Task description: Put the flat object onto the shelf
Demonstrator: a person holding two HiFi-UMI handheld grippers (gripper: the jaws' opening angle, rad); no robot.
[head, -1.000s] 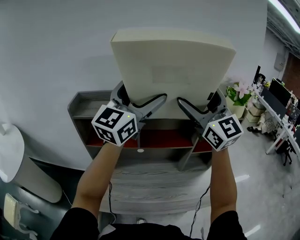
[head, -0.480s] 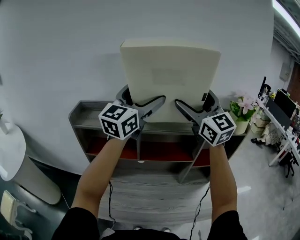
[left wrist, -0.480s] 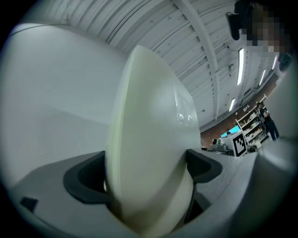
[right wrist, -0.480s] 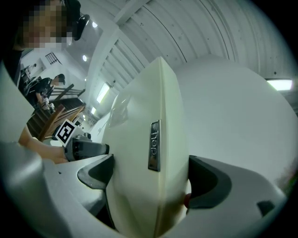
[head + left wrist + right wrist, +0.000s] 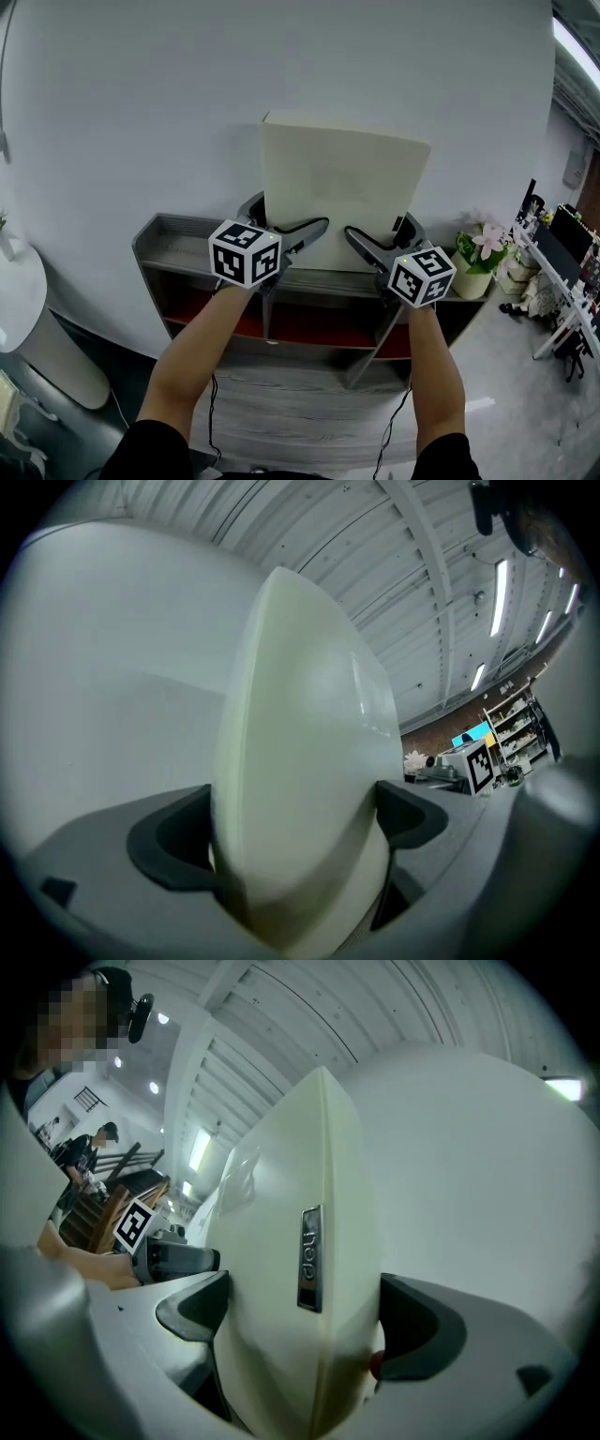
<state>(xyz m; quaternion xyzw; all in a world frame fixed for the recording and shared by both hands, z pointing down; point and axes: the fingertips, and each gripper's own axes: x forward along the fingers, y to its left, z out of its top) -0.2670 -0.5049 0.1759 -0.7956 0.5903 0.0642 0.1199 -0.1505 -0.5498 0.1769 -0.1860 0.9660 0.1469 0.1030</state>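
The cream flat object (image 5: 342,183) stands upright over the far middle of the grey shelf (image 5: 176,246), close against the white wall (image 5: 141,112). The left hand-held gripper (image 5: 287,219) clamps its lower left corner, and the right hand-held gripper (image 5: 379,231) clamps its lower right corner; each gripper view shows the jaws pressed on both faces. The placing step looks nearly done, though whether the bottom edge touches the top board cannot be told. Next it probably needs lowering evenly and leaning back on the wall before either grip opens, or it may tip forward.

Bright, even light — fisheye-warped edges
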